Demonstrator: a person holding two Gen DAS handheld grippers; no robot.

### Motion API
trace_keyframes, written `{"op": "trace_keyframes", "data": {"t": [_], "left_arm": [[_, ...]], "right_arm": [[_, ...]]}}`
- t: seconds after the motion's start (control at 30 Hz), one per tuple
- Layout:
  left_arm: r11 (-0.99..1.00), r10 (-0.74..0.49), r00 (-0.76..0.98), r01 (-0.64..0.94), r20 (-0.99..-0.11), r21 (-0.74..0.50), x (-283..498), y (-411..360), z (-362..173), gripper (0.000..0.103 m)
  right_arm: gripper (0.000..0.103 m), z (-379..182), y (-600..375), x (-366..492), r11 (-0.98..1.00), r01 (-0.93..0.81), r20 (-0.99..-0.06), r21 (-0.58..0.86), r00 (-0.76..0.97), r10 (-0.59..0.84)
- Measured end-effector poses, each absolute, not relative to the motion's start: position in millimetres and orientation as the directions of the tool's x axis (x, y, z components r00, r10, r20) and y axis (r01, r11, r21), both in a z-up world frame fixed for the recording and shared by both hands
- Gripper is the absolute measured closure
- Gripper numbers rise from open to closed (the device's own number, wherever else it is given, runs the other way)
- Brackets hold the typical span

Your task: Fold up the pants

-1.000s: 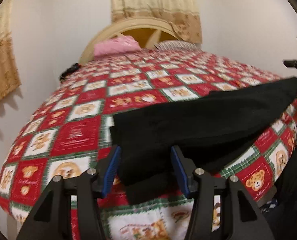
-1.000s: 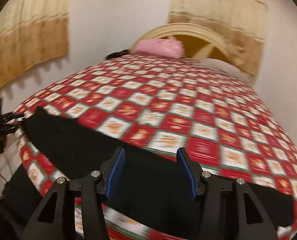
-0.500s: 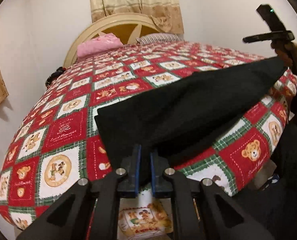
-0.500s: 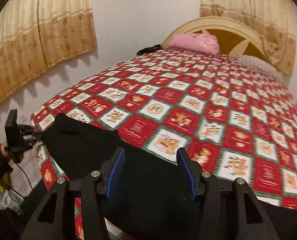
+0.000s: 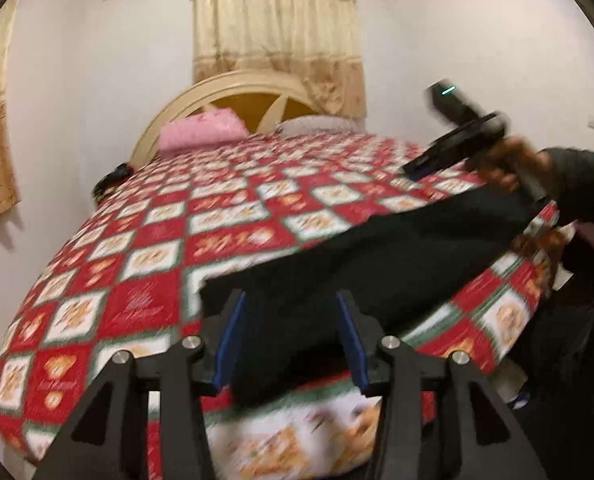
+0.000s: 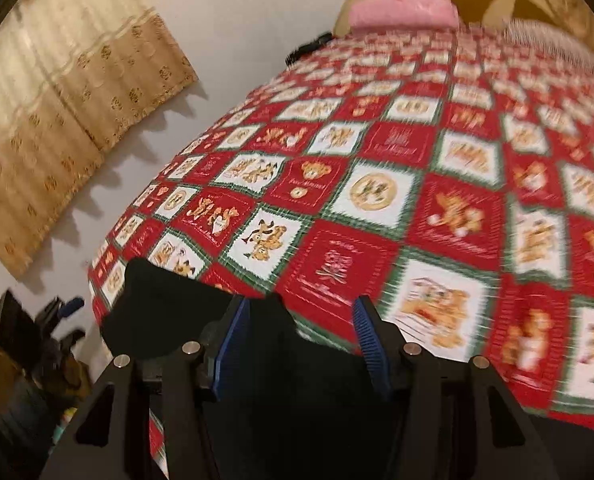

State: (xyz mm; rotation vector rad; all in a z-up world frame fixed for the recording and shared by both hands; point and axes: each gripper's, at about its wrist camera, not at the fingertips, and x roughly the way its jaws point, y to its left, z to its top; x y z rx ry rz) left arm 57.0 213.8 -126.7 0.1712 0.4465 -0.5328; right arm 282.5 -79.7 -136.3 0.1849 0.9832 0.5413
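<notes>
The left tool (image 5: pixel 289 338) is being reopened around the limp black pants (image 5: pixel 377 256); the right tool (image 6: pixel 299 342) is being held open; hems are being judged best gripped.

No wording can be read anywhere (the script on the red squares of the bedspread (image 6: pixel 397 148) is blurred).

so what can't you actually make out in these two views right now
- Left wrist view: near end of the black pants is hidden behind the left gripper, whose jaws have just been opening.
- Right wrist view: the right gripper covers the pants there; whether its pads touch the cloth is unclear.
- Both views: motion blur smears the bedspread prints.
- Dark object beside the pink pillow: too small.
</notes>
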Motion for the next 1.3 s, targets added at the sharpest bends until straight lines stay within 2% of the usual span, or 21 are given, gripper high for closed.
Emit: {"op": "trace_keyframes", "data": {"t": [0.1, 0.2, 0.27, 0.3, 0.33, 0.37, 0.53, 0.7, 0.8, 0.83, 0.87, 0.9, 0.93, 1.0, 1.07, 1.2, 1.3], "left_arm": [[0.829, -0.494, 0.742, 0.560, -0.452, 0.013, 74.8, 194.3, -128.6, 0.055], [0.812, -0.509, 0.694, 0.584, -0.509, -0.016, 92.2, 180.9, -145.5, 0.055], [0.788, -0.527, 0.627, 0.613, -0.574, -0.054, 96.2, 175.7, -160.5, 0.055], [0.784, -0.518, 0.602, 0.618, -0.607, -0.057, 96.5, 172.7, -169.9, 0.055], [0.777, -0.518, 0.579, 0.627, -0.629, -0.063, 94.5, 171.3, -176.7, 0.054], [0.775, -0.521, 0.582, 0.629, -0.625, -0.059, 89.2, 171.2, -180.5, 0.054], [0.775, -0.538, 0.572, 0.624, -0.619, -0.098, 82.0, 177.5, -180.0, 0.053], [0.787, -0.522, 0.593, 0.612, -0.613, -0.077, 83.5, 173.7, -180.2, 0.051], [0.796, -0.513, 0.604, 0.600, -0.610, -0.076, 82.4, 172.1, -179.6, 0.051], [0.800, -0.509, 0.606, 0.594, -0.611, -0.077, 82.2, 172.7, -178.8, 0.050], [0.809, -0.498, 0.613, 0.583, -0.614, -0.075, 80.6, 172.5, -176.5, 0.049], [0.816, -0.490, 0.620, 0.574, -0.612, -0.072, 80.1, 172.6, -173.4, 0.048], [0.819, -0.488, 0.628, 0.569, -0.606, -0.070, 79.0, 173.3, -171.4, 0.047], [0.828, -0.489, 0.657, 0.557, -0.574, -0.067, 73.4, 173.6, -160.0, 0.043], [0.831, -0.501, 0.673, 0.550, -0.544, -0.085, 69.0, 172.8, -149.1, 0.032], [0.819, -0.531, 0.676, 0.565, -0.511, -0.103, 70.7, 154.2, -130.9, 0.030], [0.794, -0.558, 0.650, 0.598, -0.515, -0.106, 79.1, 128.2, -126.4, 0.030]], "right_arm": [[0.048, -157.3, -65.6, 300.9, 0.839, -0.311, -0.760, 0.447, 0.362, 0.539], [0.049, -175.2, -55.8, 309.8, 0.812, -0.279, -0.767, 0.512, 0.278, 0.579], [0.075, -182.1, -49.8, 308.9, 0.802, -0.280, -0.773, 0.527, 0.233, 0.589], [0.080, -182.9, -47.5, 306.7, 0.801, -0.285, -0.776, 0.526, 0.225, 0.590], [0.093, -181.0, -46.1, 305.6, 0.806, -0.295, -0.779, 0.513, 0.232, 0.582], [0.098, -176.8, -44.7, 303.6, 0.808, -0.308, -0.778, 0.503, 0.246, 0.578], [0.099, -148.1, -38.8, 302.2, 0.809, -0.341, -0.743, 0.479, 0.334, 0.580], [0.099, -184.4, -34.1, 318.4, 0.870, -0.298, -0.817, 0.392, 0.321, 0.479], [0.099, -189.3, -45.5, 318.5, 0.847, -0.296, -0.786, 0.441, 0.328, 0.524], [0.094, -186.8, -49.3, 316.7, 0.844, -0.291, -0.776, 0.451, 0.340, 0.531], [0.076, -183.5, -53.3, 314.0, 0.851, -0.282, -0.777, 0.443, 0.354, 0.521], [0.063, -179.2, -57.9, 310.8, 0.860, -0.274, -0.780, 0.431, 0.367, 0.508], [0.043, -173.1, -65.7, 305.3, 0.862, -0.267, -0.773, 0.431, 0.383, 0.506], [0.042, -162.4, -82.8, 292.3, 0.856, -0.266, -0.751, 0.444, 0.410, 0.517], [0.042, -148.8, -107.3, 273.0, 0.875, -0.255, -0.747, 0.411, 0.456, 0.483], [0.042, -127.2, -170.9, 231.6, 0.902, -0.204, -0.730, 0.380, 0.533, 0.428], [0.042, -108.1, -241.8, 190.1, 0.923, -0.100, -0.707, 0.370, 0.615, 0.350]]}}
